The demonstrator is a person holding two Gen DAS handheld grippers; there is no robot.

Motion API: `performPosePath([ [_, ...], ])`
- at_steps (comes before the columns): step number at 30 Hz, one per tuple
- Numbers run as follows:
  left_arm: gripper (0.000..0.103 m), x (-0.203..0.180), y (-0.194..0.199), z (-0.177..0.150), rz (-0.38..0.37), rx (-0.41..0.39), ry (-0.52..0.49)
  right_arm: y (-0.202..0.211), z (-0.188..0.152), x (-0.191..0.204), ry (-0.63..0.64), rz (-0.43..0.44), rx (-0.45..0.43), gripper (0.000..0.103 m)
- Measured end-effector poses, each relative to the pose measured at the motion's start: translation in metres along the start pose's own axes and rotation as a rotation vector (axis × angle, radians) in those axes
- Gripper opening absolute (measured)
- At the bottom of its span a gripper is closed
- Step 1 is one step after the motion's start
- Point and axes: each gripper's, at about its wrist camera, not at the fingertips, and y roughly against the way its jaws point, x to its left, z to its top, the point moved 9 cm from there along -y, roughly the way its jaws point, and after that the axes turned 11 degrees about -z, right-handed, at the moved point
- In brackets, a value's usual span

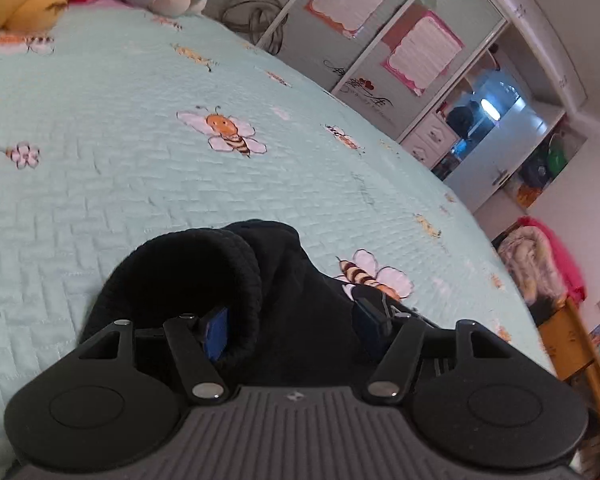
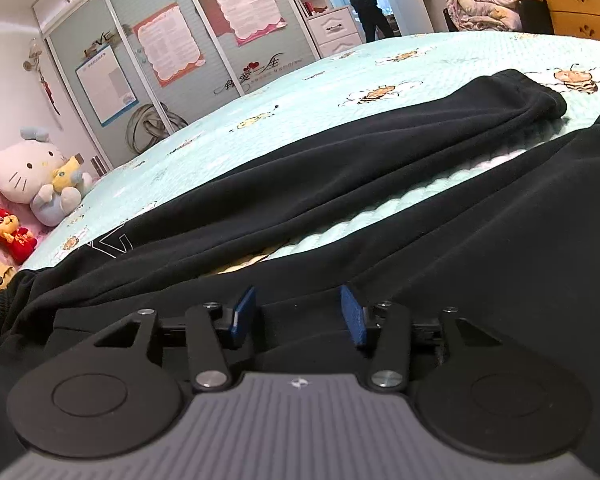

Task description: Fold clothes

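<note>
Left claw (image 1: 296, 326): I saw it released, straddling the black trousers' (image 2: 340, 168) cuff (image 1: 204, 276).
Right claw (image 2: 300, 316): released over trousers; cloth beneath hidden.
Bed (image 1: 100, 160): edges cut off.

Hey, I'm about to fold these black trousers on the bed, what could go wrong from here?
1. The left claw straddles the ribbed cuff with its pads apart; closing here may catch only one layer, so the leg could sag open.
2. The black trousers lie with their legs splayed, bedspread showing between them, so a fold now may come out crooked.
3. The right claw is open over bunched fabric and might pinch a wrinkle.
</note>
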Motion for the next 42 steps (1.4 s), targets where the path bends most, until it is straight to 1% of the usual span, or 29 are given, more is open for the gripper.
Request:
performPosePath([
  [3,0.073,0.022,-0.007,0.019,0.025,-0.022,0.134,0.0,0.0,0.001,0.005,-0.003,-0.004,0.049],
  [5,0.073,0.043,-0.019,0.03,0.04,-0.002,0.263,0.001,-0.001,0.002,0.004,-0.003,-0.005,0.049],
  [7,0.067,0.061,-0.029,0.038,0.046,0.004,0.406,0.001,-0.001,0.003,0.002,-0.002,-0.006,0.049],
  [8,0.047,0.067,-0.031,0.042,0.058,0.002,0.454,0.001,-0.002,0.003,0.001,-0.002,-0.006,0.049],
  [9,0.013,0.067,-0.029,0.045,0.085,-0.009,0.459,0.002,-0.002,0.003,0.001,-0.001,-0.006,0.049],
  [10,0.011,0.065,-0.024,0.051,0.106,-0.035,0.448,0.002,-0.002,0.003,0.0,0.0,-0.006,0.049],
  [12,0.01,0.052,-0.005,0.073,0.116,-0.145,0.364,0.002,-0.002,0.003,-0.003,0.002,-0.006,0.049],
  [14,0.01,0.044,0.007,0.091,0.089,-0.215,0.326,0.002,-0.002,0.003,-0.005,0.005,-0.007,0.049],
  [15,0.011,0.043,0.009,0.096,0.086,-0.227,0.313,0.002,-0.002,0.003,-0.006,0.006,-0.008,0.05],
  [16,0.011,0.045,0.004,0.097,0.105,-0.201,0.292,0.003,-0.003,0.003,-0.005,0.008,-0.009,0.051],
  [17,0.011,0.05,-0.006,0.094,0.123,-0.151,0.269,0.003,-0.003,0.004,-0.001,0.012,-0.01,0.054],
  [18,0.017,0.061,-0.018,0.087,0.148,-0.098,0.27,0.003,-0.003,0.006,0.003,0.014,-0.01,0.055],
  [19,0.023,0.074,-0.024,0.079,0.187,-0.063,0.303,0.004,-0.004,0.007,0.01,0.016,-0.011,0.058],
  [20,0.033,0.087,-0.03,0.071,0.226,-0.028,0.336,0.004,-0.004,0.009,0.016,0.017,-0.012,0.06],
  [21,0.038,0.098,-0.033,0.064,0.247,-0.008,0.373,0.005,-0.004,0.009,0.017,0.018,-0.012,0.061],
  [22,0.04,0.103,-0.031,0.061,0.23,-0.024,0.411,0.005,-0.004,0.01,0.019,0.019,-0.012,0.061],
  [24,0.055,0.101,-0.018,0.058,0.2,-0.062,0.457,0.006,-0.004,0.011,0.022,0.021,-0.012,0.061],
  [25,0.058,0.099,-0.011,0.058,0.199,-0.067,0.464,0.006,-0.004,0.011,0.023,0.022,-0.011,0.062],
  [28,0.06,0.085,0.016,0.055,0.183,-0.072,0.448,0.008,-0.005,0.012,0.024,0.024,-0.012,0.062],
  [32,0.061,0.063,0.072,0.044,0.169,-0.102,0.41,0.009,-0.005,0.013,0.021,0.026,-0.014,0.063],
  [34,0.064,0.056,0.107,0.024,0.181,-0.132,0.398,0.01,-0.005,0.013,0.019,0.028,-0.015,0.063],
  [37,0.065,0.046,0.159,-0.018,0.229,-0.165,0.385,0.011,-0.005,0.014,0.02,0.03,-0.017,0.065],
  [40,0.066,0.043,0.204,-0.064,0.28,-0.224,0.421,0.011,-0.006,0.015,0.022,0.033,-0.019,0.066],
  [42,0.066,0.044,0.223,-0.087,0.321,-0.246,0.479,0.012,-0.006,0.015,0.016,0.037,-0.021,0.066],
])
